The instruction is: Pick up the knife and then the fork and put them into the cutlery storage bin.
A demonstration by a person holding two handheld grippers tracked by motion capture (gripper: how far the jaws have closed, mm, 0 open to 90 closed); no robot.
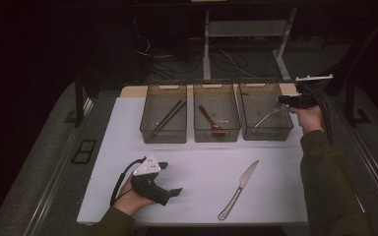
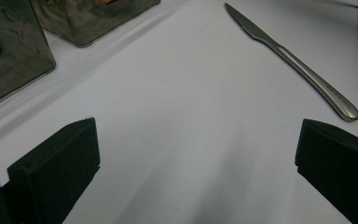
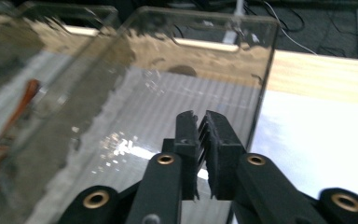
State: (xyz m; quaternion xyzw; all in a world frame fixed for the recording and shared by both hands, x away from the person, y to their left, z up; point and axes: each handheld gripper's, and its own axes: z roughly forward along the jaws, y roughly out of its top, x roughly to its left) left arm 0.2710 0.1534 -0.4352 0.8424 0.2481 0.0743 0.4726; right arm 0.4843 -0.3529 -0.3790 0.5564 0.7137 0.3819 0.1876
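Over the rightmost of three clear bins (image 1: 268, 133), my right gripper (image 1: 281, 100) is shut on the handle of a silver fork (image 1: 266, 118), which slants down into that bin. In the right gripper view the ribbed jaws (image 3: 201, 116) stand almost together above the bin's floor, just inside its right wall (image 3: 265, 65). A table knife (image 1: 238, 189) lies on the white mat at the front right. My left gripper (image 1: 172, 178) rests open at the front left, jaws pointing right. In its own view the left gripper (image 2: 196, 135) faces bare mat, with the knife (image 2: 298, 65) farther off.
The left bin (image 1: 163, 132) holds black chopsticks (image 1: 170, 115). The middle bin (image 1: 216, 133) holds a brown spoon (image 1: 210, 120). The wooden table edge (image 1: 128, 91) runs behind the bins. A desk frame and cables stand on the floor beyond.
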